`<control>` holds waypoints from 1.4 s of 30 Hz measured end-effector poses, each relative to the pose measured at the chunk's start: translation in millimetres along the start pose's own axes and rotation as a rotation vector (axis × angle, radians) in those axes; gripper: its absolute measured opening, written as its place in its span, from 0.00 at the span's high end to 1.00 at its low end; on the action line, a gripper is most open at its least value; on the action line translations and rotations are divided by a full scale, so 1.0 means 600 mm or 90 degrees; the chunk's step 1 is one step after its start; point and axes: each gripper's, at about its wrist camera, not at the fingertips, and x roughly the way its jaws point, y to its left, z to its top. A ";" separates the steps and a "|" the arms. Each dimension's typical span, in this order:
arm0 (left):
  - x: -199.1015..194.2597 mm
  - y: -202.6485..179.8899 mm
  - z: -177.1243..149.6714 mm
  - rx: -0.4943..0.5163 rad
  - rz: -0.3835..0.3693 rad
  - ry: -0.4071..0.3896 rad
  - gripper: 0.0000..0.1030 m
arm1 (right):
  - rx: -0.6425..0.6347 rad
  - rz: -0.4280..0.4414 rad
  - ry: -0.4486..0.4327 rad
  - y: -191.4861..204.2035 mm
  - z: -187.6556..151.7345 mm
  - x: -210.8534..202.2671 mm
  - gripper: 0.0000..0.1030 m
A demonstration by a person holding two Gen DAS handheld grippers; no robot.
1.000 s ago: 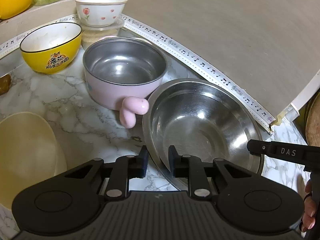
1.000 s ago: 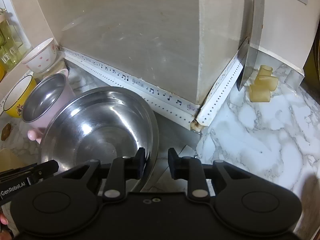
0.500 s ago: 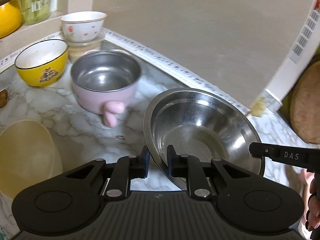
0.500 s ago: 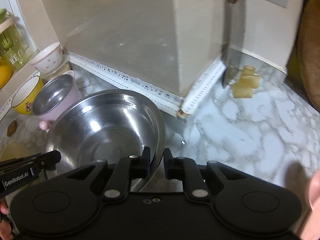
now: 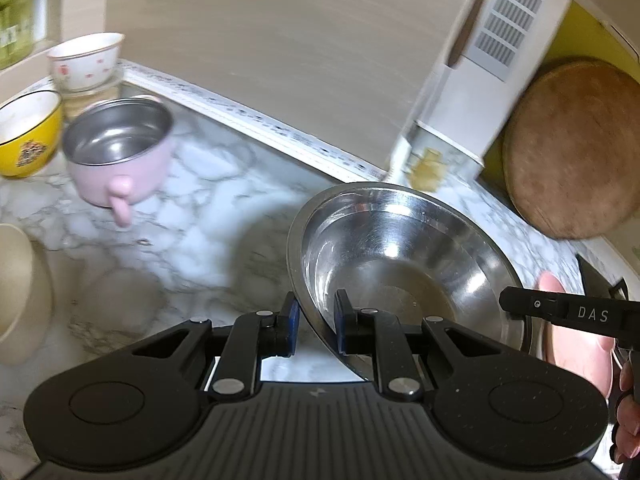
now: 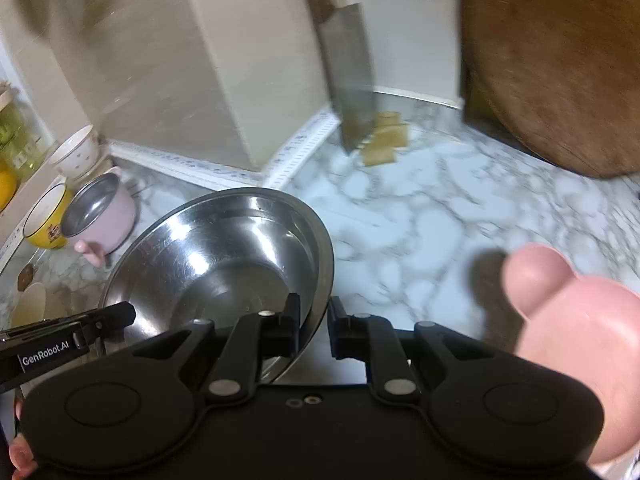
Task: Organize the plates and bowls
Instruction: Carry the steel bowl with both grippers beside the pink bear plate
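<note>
Above the marbled white surface [image 5: 208, 216], the wide stainless steel bowl [image 5: 400, 248] is clamped at opposite rims by left claw [image 5: 314, 330] and right claw [image 6: 314, 330], best kept level.

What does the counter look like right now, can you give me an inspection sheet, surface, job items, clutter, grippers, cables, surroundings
Surface: white marble counter, partly blurred.
Job's things: large steel bowl held at two rim points; pink steel-lined pot, yellow bowl, white flowered bowl at the back left; cream dish at the left edge.
Clutter: yellowish blocks by a cleaver.
Grippers: left gripper and right gripper each clamp the bowl's rim.
Cables: nothing seen.
Surroundings: beige wall panel, round wooden board.
</note>
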 end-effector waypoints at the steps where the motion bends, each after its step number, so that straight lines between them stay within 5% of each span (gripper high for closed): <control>1: 0.003 -0.005 -0.002 0.004 -0.003 0.004 0.84 | 0.005 -0.003 0.000 -0.007 -0.005 -0.005 0.86; 19: 0.040 -0.070 -0.058 0.101 -0.031 0.027 0.84 | 0.050 -0.031 -0.001 -0.088 -0.100 -0.025 0.85; 42: 0.060 -0.087 -0.076 0.119 -0.048 0.042 0.83 | 0.069 -0.051 0.005 -0.105 -0.124 -0.025 0.84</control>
